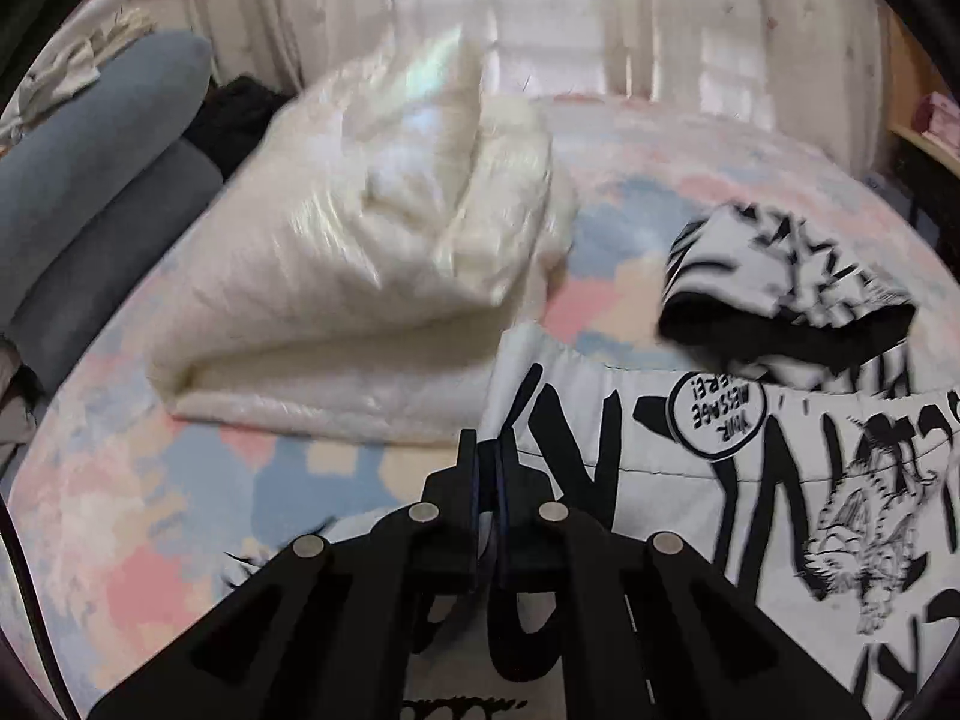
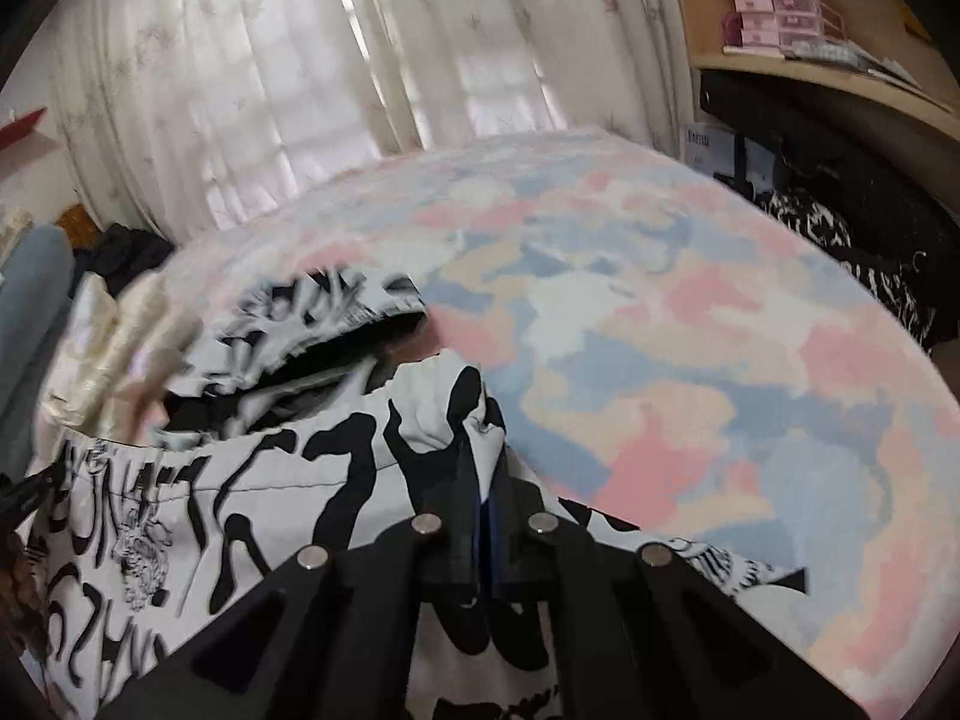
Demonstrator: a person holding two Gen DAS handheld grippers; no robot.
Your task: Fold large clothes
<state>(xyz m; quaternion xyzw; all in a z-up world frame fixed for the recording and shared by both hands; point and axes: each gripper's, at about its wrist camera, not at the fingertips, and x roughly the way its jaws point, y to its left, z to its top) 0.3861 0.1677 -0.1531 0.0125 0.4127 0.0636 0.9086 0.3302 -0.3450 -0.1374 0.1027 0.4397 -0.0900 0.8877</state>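
Note:
A large white garment with black graffiti print (image 1: 690,468) lies on a bed with a pastel pink, blue and cream cover (image 1: 150,480). My left gripper (image 1: 487,450) is shut on the garment's left edge. In the right wrist view the same garment (image 2: 240,510) spreads to the left, and my right gripper (image 2: 483,462) is shut on a bunched fold of it. A loose part of the garment with a black lining (image 1: 786,294) is blurred at the far side; it also shows in the right wrist view (image 2: 312,330).
A folded shiny cream quilt (image 1: 372,252) lies on the bed behind the left gripper. Blue-grey bolsters (image 1: 102,180) sit at the left. Curtains (image 2: 300,60) hang behind the bed. A wooden shelf with pink boxes (image 2: 780,24) and dark clothes (image 2: 840,228) are at the right.

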